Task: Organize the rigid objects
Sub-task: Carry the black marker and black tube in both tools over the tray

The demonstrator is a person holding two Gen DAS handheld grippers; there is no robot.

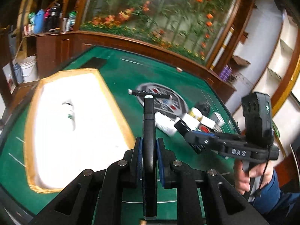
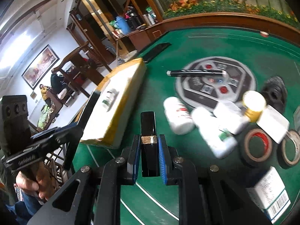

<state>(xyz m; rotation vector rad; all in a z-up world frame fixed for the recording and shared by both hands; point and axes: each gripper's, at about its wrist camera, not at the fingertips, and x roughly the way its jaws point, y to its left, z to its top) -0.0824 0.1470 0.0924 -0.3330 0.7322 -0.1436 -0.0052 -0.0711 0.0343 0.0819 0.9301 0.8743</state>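
1. My left hand-held gripper (image 1: pixel 149 148) is clamped on a long black pen (image 1: pixel 148 131), held above the green tabletop (image 1: pixel 120 75) beside the white foam box (image 1: pixel 75 123). The pen sticks far out past the pads, so it could swivel or slide out if I swing fast.
2. My right hand-held gripper (image 2: pixel 149 150) is closed on a small black tube (image 2: pixel 148 131) with a gold band, just off the box's near corner. The tube looks glossy, so the grip may slip.
3. Both grippers hang close together near the box; heading for it at once, they could collide and knock a piece loose.
4. The box already holds one white bottle (image 1: pixel 70 112). A careless drop might strike it or bounce out.
5. Loose bottles (image 2: pixel 178 116), tape rolls (image 2: pixel 256 146) and another pen (image 2: pixel 195 72) crowd the tabletop to my right; a low sweep of my right arm could scatter them.
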